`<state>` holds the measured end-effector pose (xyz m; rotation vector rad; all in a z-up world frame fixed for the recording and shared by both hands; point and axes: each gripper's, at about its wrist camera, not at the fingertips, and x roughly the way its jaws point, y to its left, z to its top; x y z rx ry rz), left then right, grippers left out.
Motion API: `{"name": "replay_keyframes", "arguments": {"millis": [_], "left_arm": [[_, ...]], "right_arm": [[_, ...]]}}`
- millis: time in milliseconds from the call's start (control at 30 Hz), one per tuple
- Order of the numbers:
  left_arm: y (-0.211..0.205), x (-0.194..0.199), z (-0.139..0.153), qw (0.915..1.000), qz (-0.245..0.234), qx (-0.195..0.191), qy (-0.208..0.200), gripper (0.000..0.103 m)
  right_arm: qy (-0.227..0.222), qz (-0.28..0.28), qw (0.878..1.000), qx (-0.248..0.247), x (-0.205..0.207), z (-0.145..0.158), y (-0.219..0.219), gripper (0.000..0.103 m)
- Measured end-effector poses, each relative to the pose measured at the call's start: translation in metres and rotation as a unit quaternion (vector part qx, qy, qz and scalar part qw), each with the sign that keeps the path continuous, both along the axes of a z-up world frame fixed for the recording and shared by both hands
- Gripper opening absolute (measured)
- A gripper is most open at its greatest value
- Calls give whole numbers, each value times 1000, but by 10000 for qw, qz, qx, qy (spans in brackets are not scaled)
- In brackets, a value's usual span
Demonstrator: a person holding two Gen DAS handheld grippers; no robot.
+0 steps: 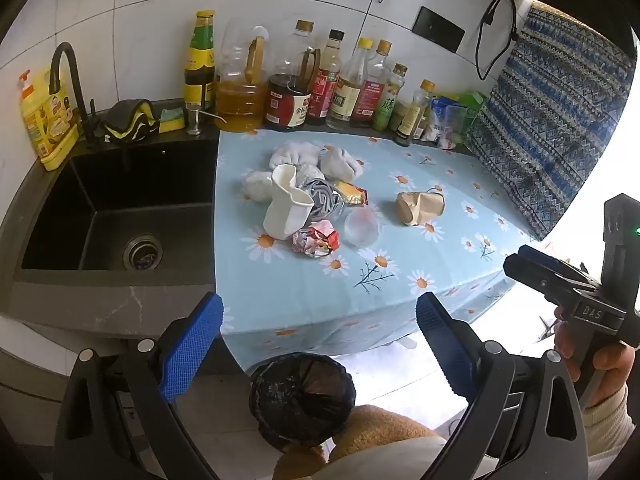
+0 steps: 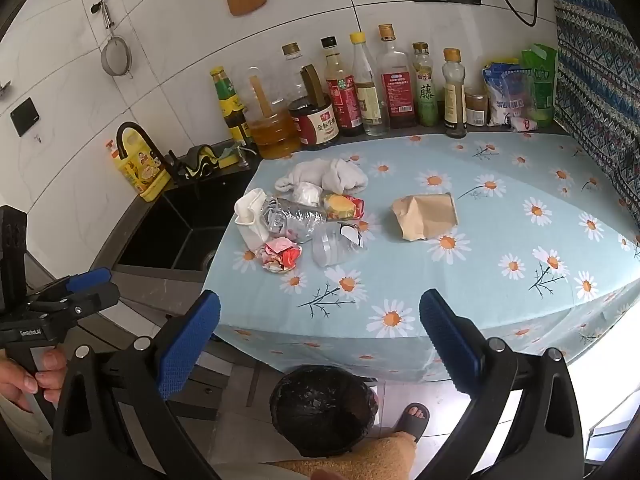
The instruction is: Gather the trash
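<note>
A pile of trash lies on the daisy tablecloth (image 1: 360,280): a crushed white paper cup (image 1: 286,210), a red crumpled wrapper (image 1: 316,238), a clear plastic cup (image 1: 361,227), silver foil (image 1: 322,196), a yellow-red packet (image 1: 351,193), white tissues (image 1: 316,160). A crushed brown paper cup (image 1: 420,208) lies apart to the right; it also shows in the right wrist view (image 2: 426,216). A black-lined bin (image 1: 302,396) stands on the floor below the table edge. My left gripper (image 1: 320,344) is open and empty above the bin. My right gripper (image 2: 320,340) is open and empty, also short of the table.
A black sink (image 1: 120,216) with tap lies left of the table. Bottles of oil and sauce (image 1: 304,84) line the back wall, with packets (image 1: 452,120) at the right. A patterned cloth (image 1: 552,120) hangs at the right. A sandalled foot (image 2: 412,420) stands by the bin.
</note>
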<state>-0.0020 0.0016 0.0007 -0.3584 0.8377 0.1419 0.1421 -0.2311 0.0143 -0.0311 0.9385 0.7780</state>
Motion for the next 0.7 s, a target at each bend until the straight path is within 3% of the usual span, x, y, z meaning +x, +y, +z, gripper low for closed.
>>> {"name": "replay_keyframes", "arguments": {"millis": [67,700], "left_arm": [[2,-2,0,10000,-2,-24,-21,94],[-6,-4,-5,10000,-33,79,46,94]], "right_arm": [[50,-11,9999,165,0,1,-2,99],[56,-24,10000,21,-8,-1,-2,99]]}}
